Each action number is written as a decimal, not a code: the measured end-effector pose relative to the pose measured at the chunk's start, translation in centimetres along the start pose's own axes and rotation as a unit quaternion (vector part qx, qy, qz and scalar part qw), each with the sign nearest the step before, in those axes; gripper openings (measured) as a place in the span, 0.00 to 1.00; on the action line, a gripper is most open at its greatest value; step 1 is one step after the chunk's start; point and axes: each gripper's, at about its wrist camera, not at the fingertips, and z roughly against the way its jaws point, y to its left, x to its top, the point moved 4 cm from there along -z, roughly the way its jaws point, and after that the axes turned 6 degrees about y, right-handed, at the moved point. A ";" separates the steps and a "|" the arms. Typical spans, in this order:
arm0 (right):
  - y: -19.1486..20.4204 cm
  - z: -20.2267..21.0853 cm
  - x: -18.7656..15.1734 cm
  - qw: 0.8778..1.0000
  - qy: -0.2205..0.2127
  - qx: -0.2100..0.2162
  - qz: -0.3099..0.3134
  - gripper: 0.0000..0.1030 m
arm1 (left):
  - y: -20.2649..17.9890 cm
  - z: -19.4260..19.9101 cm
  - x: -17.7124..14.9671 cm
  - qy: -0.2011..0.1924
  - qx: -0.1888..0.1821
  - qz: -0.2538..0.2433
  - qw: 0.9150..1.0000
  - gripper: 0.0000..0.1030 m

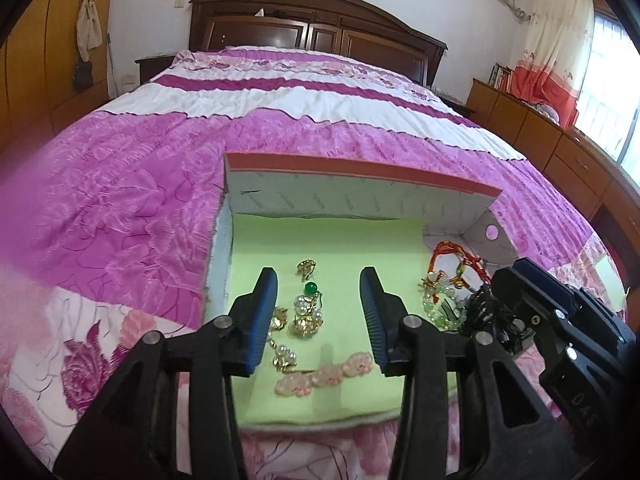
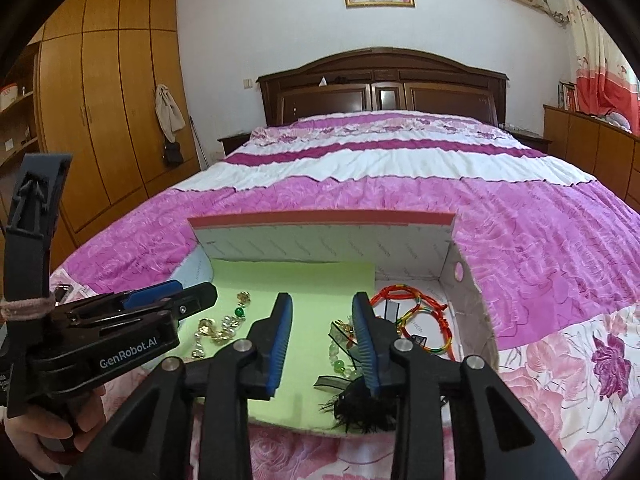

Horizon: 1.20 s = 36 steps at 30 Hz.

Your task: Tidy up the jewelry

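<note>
Pink flower hair clips (image 1: 324, 376) nearest, on green pad (image 1: 320, 236) inside box (image 1: 360, 196) on bed (image 1: 160, 160). Left gripper (image 1: 318, 312) jaws wide, empty, over pearl-gold earrings (image 1: 304, 316). Right gripper (image 2: 322, 340) likewise parted, empty, above bead bracelet (image 2: 340, 360). Risk: snagging red cords (image 2: 420, 312); black feather piece (image 2: 360, 408) crowding approach.

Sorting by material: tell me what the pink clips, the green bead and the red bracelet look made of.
Pink clips: likely glossy translucent resin or plastic, given their soft sheen. Green bead: polished glass or jade-like stone, with a bright highlight; I cannot tell which. Red bracelet: braided matte cord with knots and multicoloured thread.
</note>
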 end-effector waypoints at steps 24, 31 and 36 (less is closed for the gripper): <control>-0.6 7.2 -4.8 0.999 -0.031 -0.027 0.000 0.63 | -0.7 4.9 -5.2 -0.038 0.025 -0.004 0.999 0.50; -1.6 7.5 -6.3 0.999 -0.034 -0.038 -0.012 0.69 | -0.9 4.7 -6.5 -0.049 0.037 -0.003 0.998 0.52; -2.4 7.2 -7.3 0.998 -0.033 -0.038 -0.028 0.74 | -0.9 4.5 -6.9 -0.053 0.049 -0.002 0.997 0.53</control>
